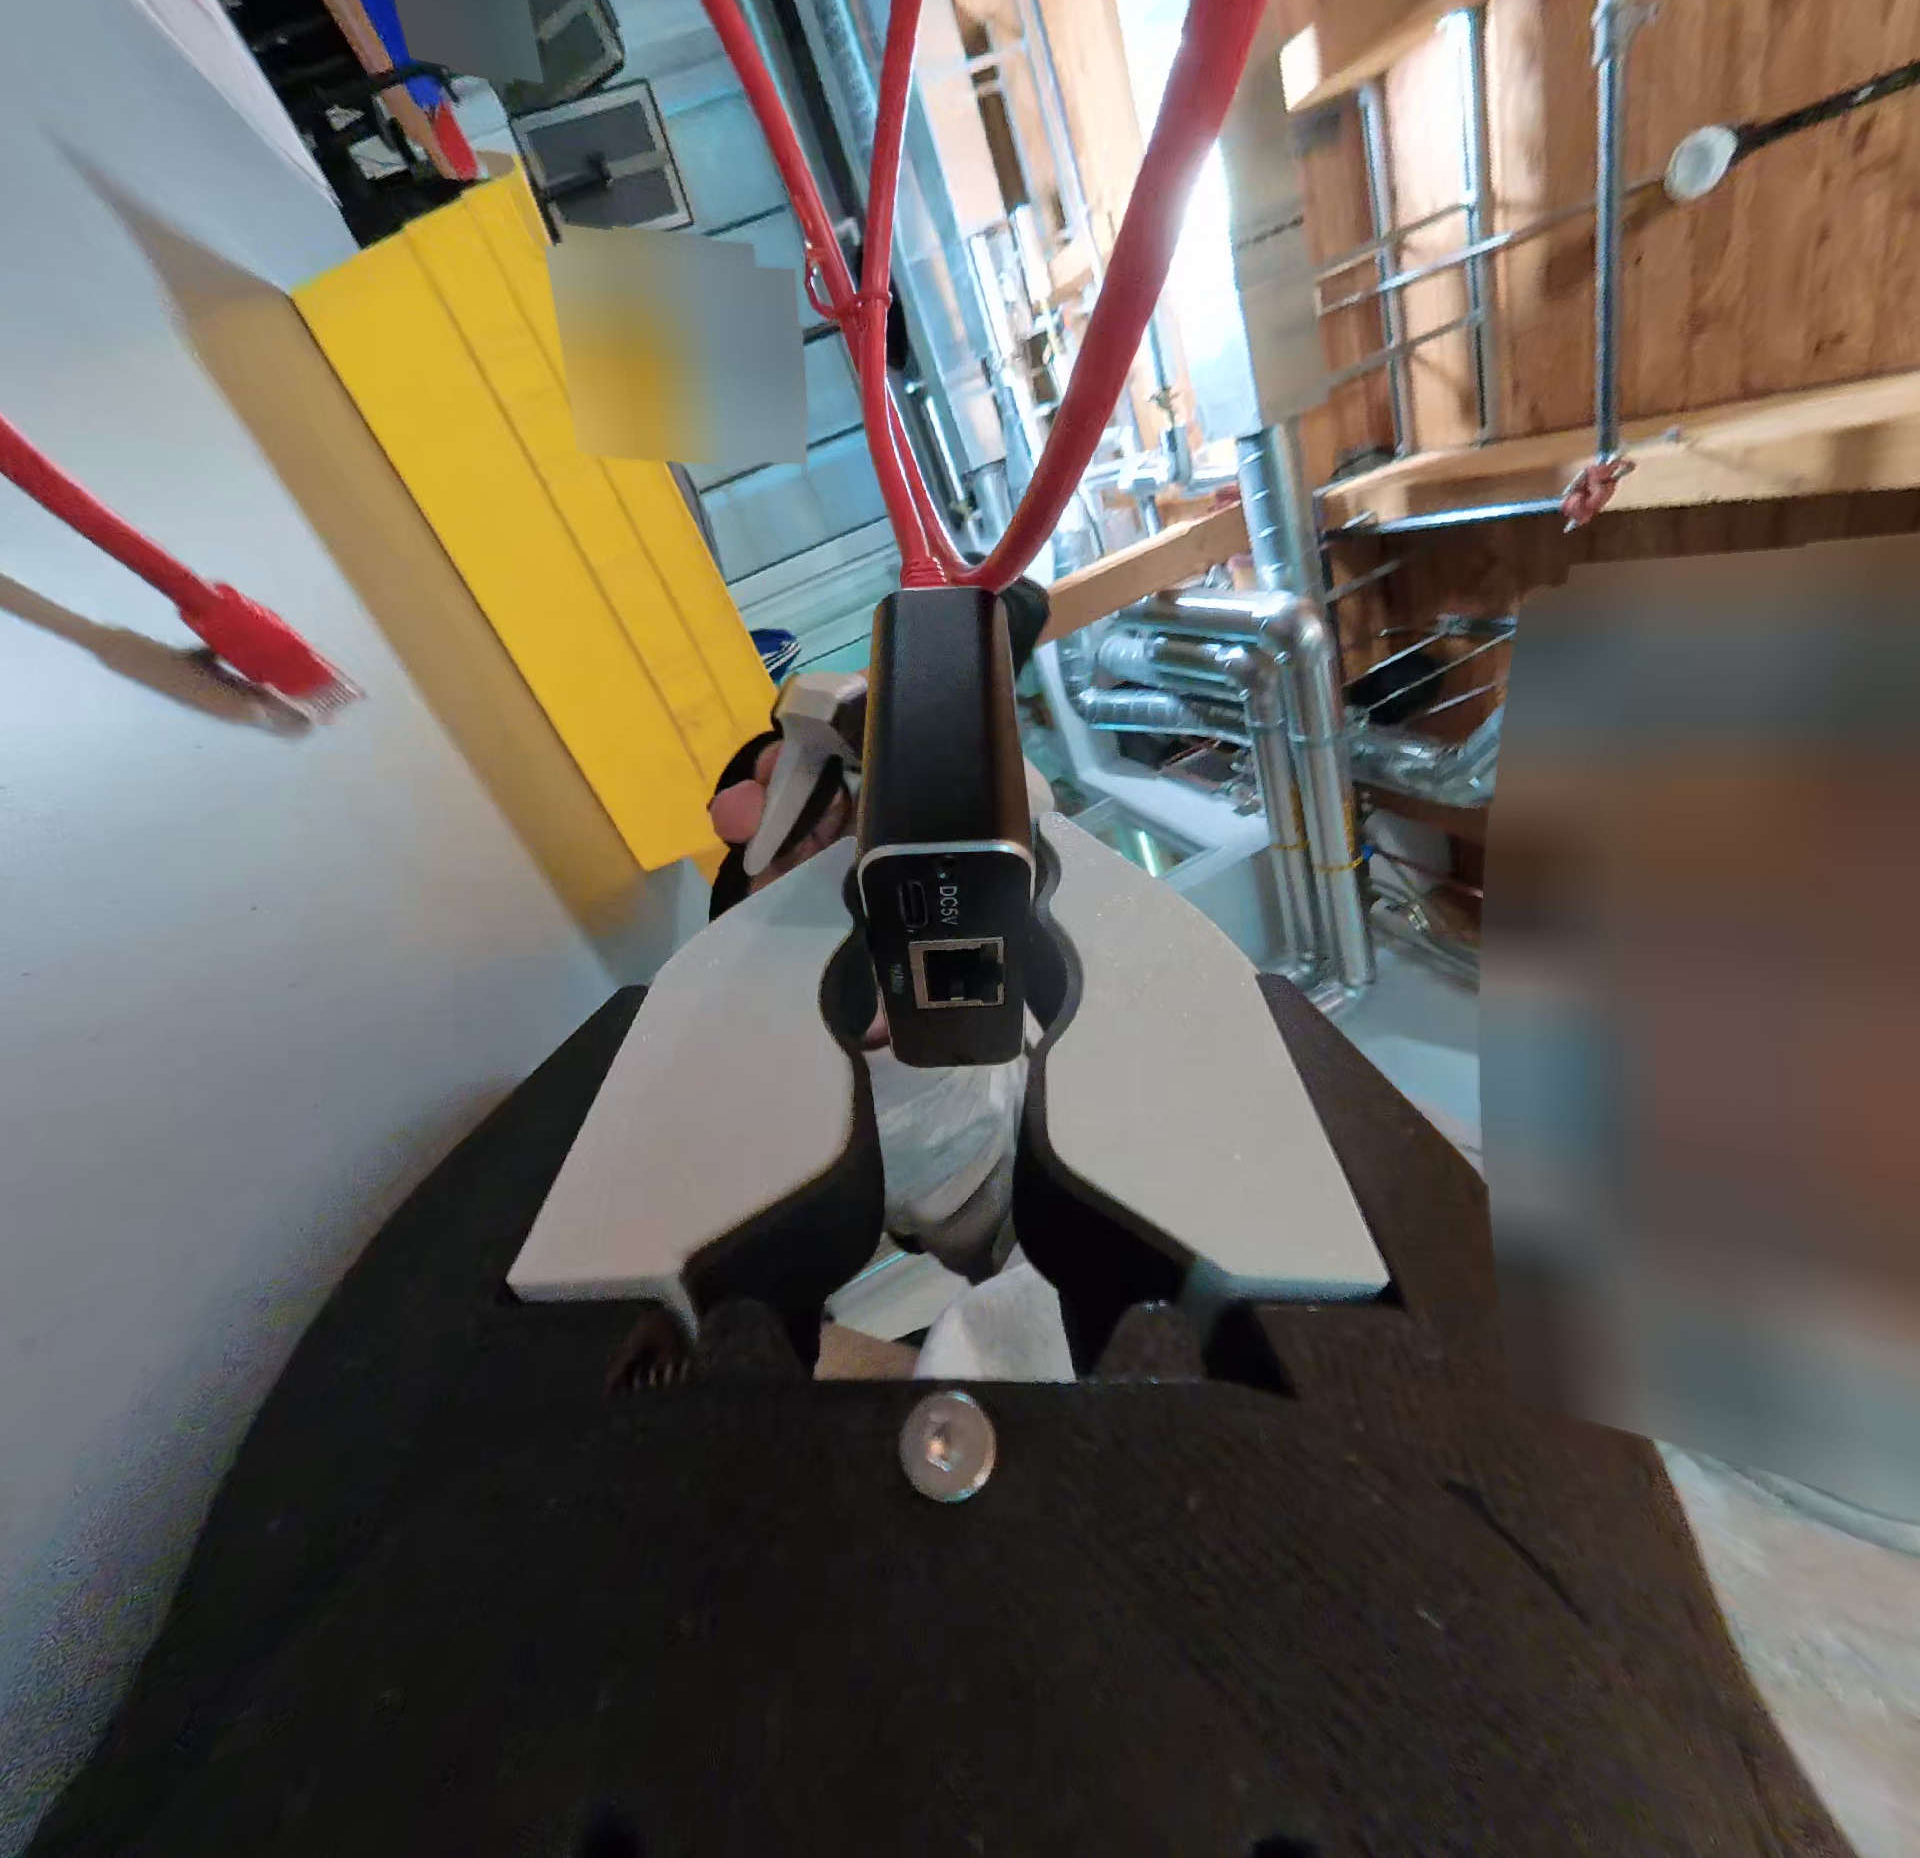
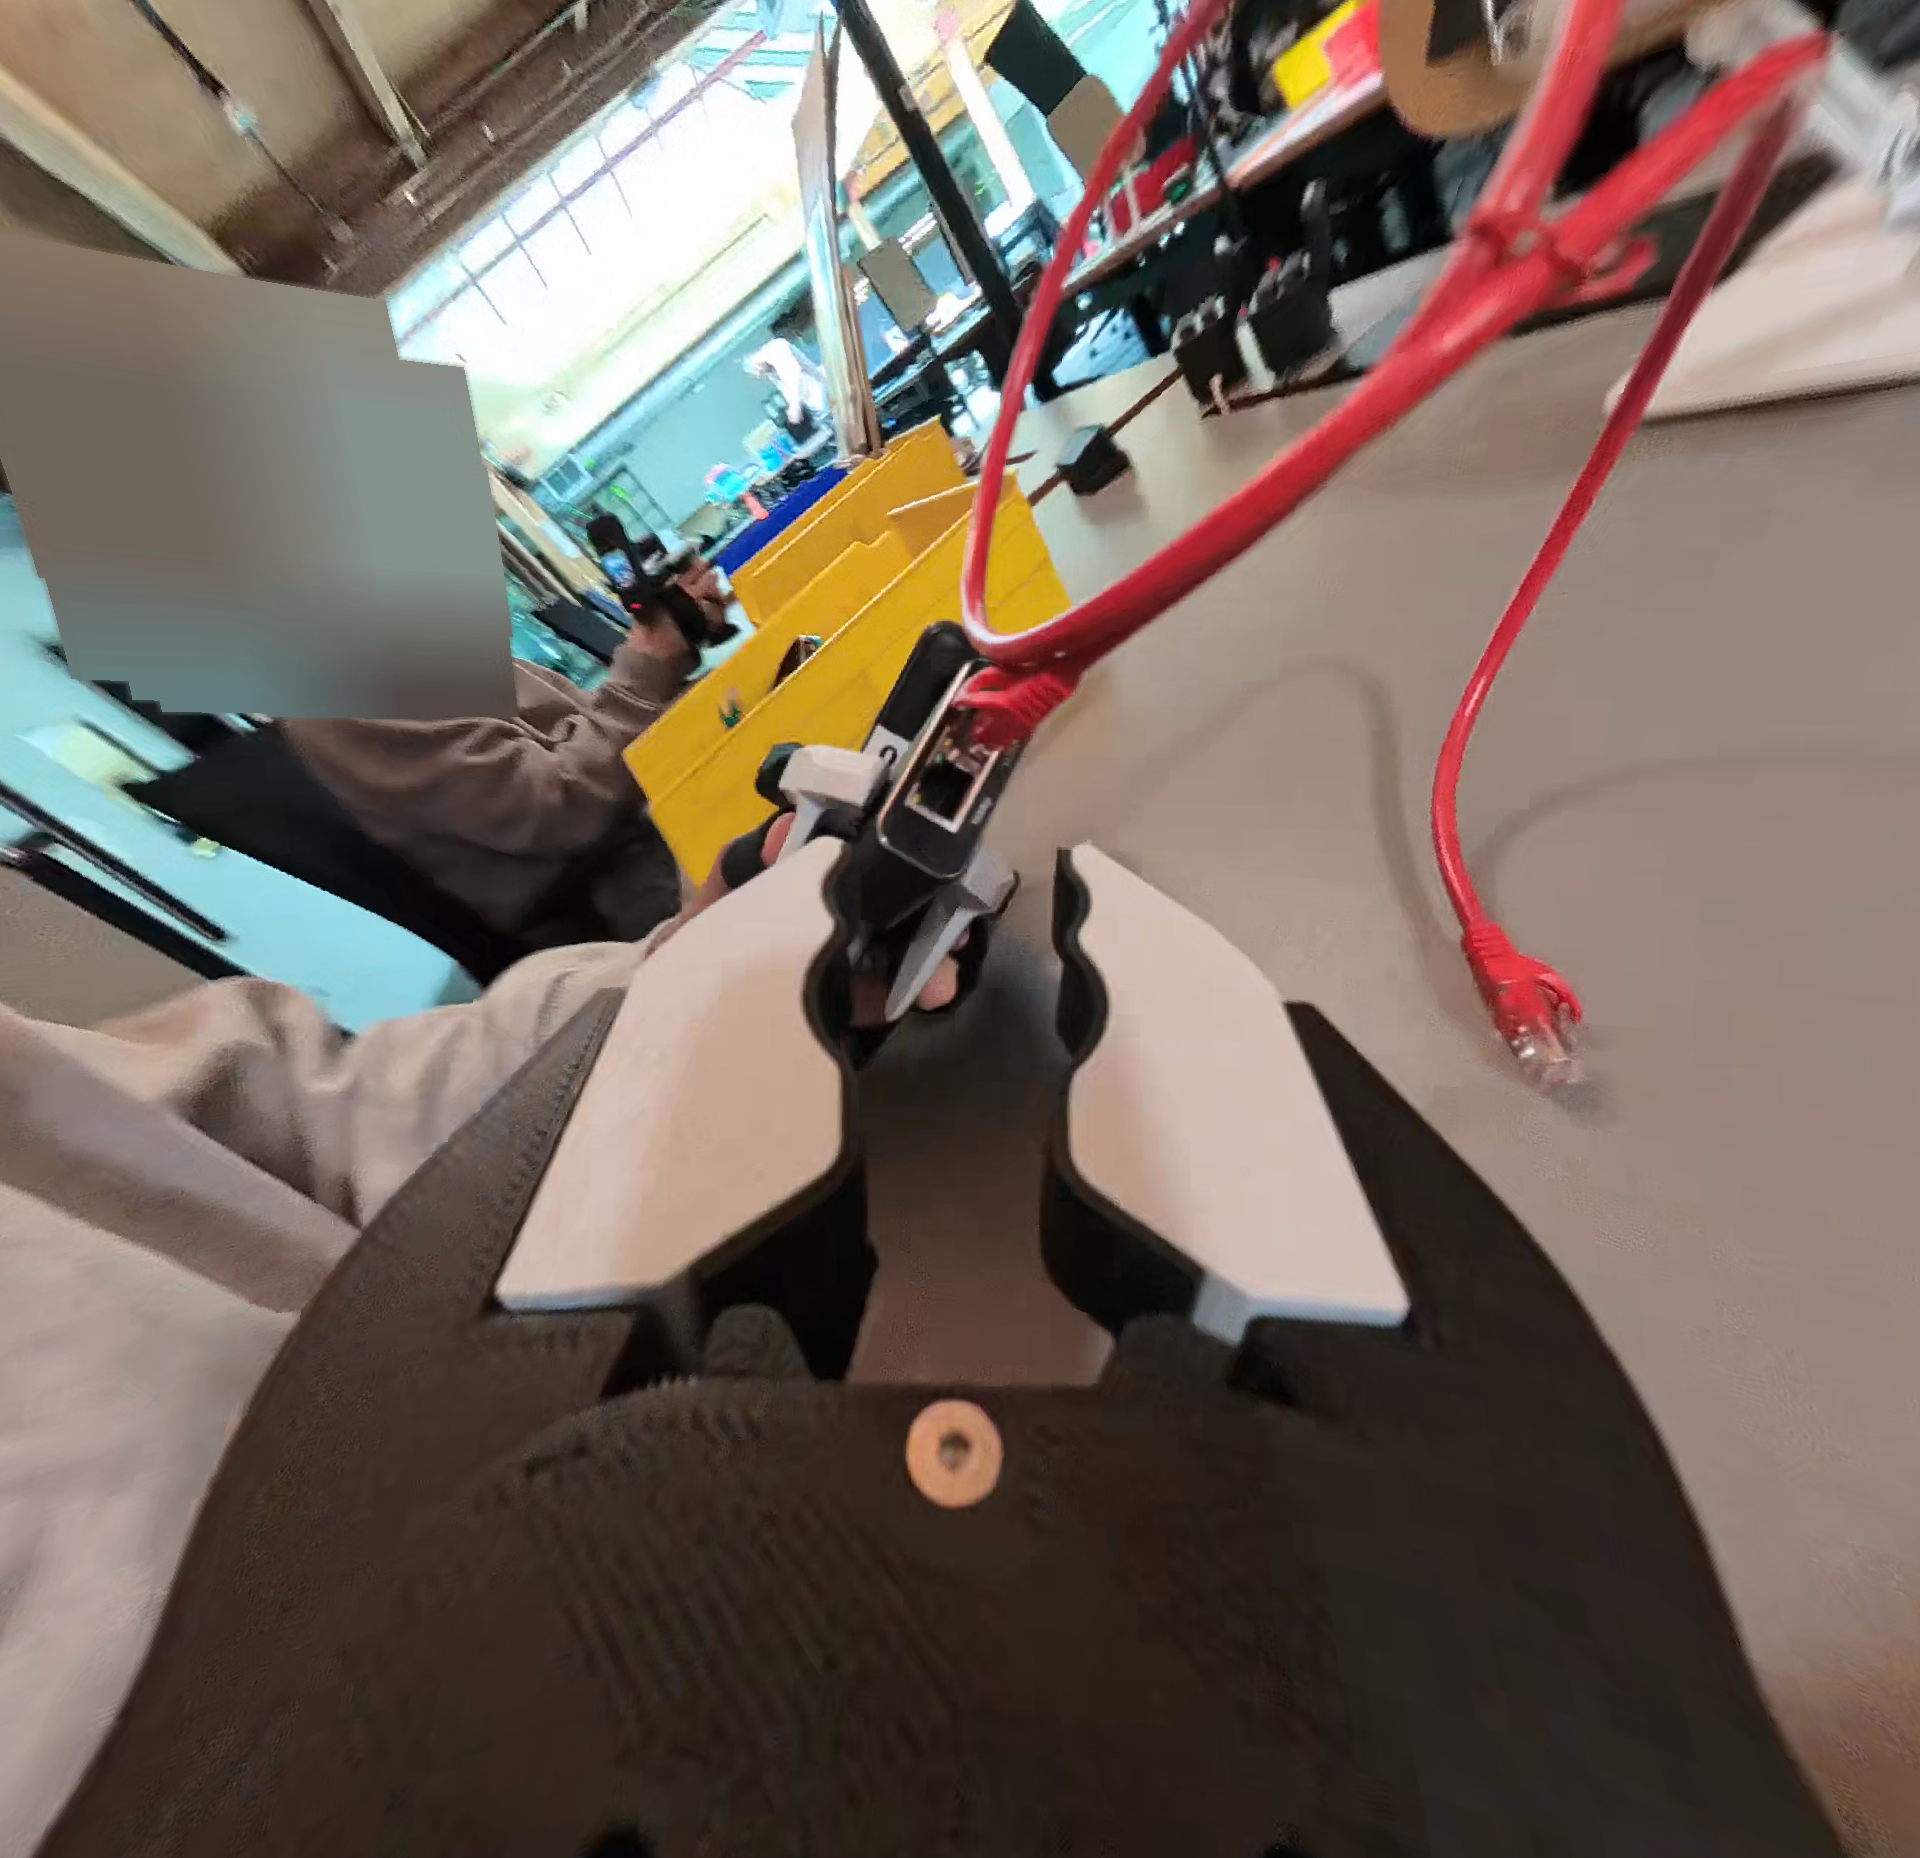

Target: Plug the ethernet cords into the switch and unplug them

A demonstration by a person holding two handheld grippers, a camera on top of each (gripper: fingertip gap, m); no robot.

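Observation:
My left gripper [image 1: 951, 873] is shut on a small black switch [image 1: 940, 728] and holds it above the table. The switch's near end shows one empty port [image 1: 958, 973]. Red ethernet cords [image 1: 1049, 437] run from its far end. In the right wrist view the switch [image 2: 920, 769] has a red plug [image 2: 1013, 702] in one port and an empty port [image 2: 935, 795] beside it. My right gripper [image 2: 951, 935] is open and empty, just short of the switch. A loose red plug [image 2: 1522, 1008] lies on the table to the right; it also shows in the left wrist view [image 1: 270, 655].
A yellow bin [image 2: 831, 655] stands on the pale table [image 2: 1455, 665] behind the switch; it also shows in the left wrist view [image 1: 499, 478]. A person's brown sleeve [image 2: 499, 800] is at the left. Black equipment [image 2: 1257, 322] and a small black box [image 2: 1091, 458] sit farther back.

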